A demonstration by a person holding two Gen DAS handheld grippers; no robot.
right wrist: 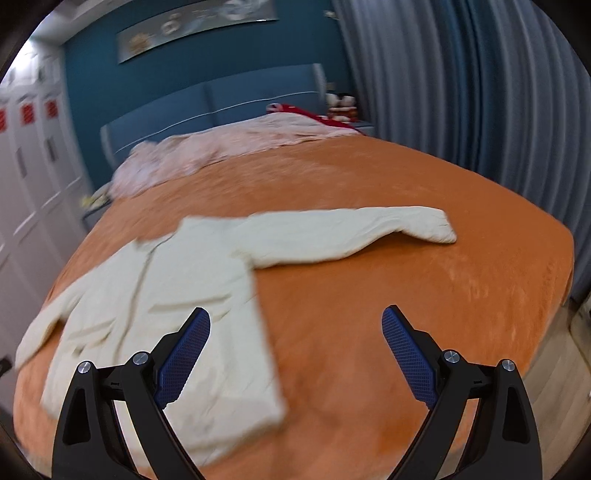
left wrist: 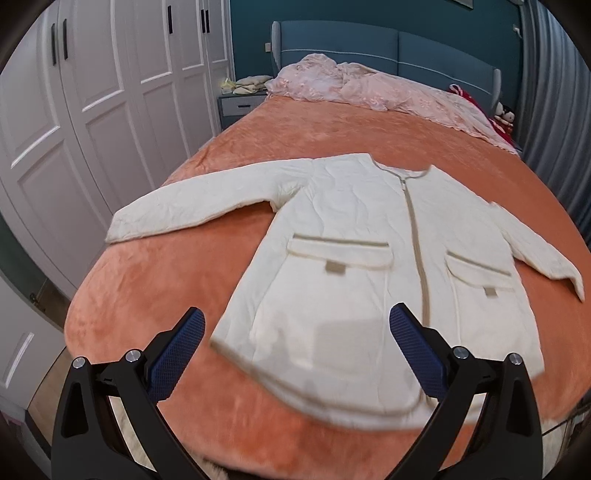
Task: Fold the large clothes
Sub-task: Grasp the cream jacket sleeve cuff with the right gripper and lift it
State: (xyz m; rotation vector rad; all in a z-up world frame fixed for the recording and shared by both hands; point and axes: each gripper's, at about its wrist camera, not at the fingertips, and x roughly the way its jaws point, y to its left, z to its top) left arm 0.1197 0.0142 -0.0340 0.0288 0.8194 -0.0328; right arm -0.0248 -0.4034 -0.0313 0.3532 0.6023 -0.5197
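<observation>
A cream zip-front coat lies flat, sleeves outspread, on the orange bedspread. The left gripper and right gripper hover at the near hem, jaws wide, holding nothing. Folding seems unstarted; next likely pinching a sleeve inward.

No writing can be read anywhere in this room. The small tan patches on the pocket flaps of the cream jacket, near the middle of the left wrist frame, look like labels, but they are blurred and show no letters. In the upper left of the right wrist frame, red squares sit on the white wardrobe doors; any marks on them are too small to make out. The long framed picture at the top of that frame shows shapes only, no legible words.
</observation>
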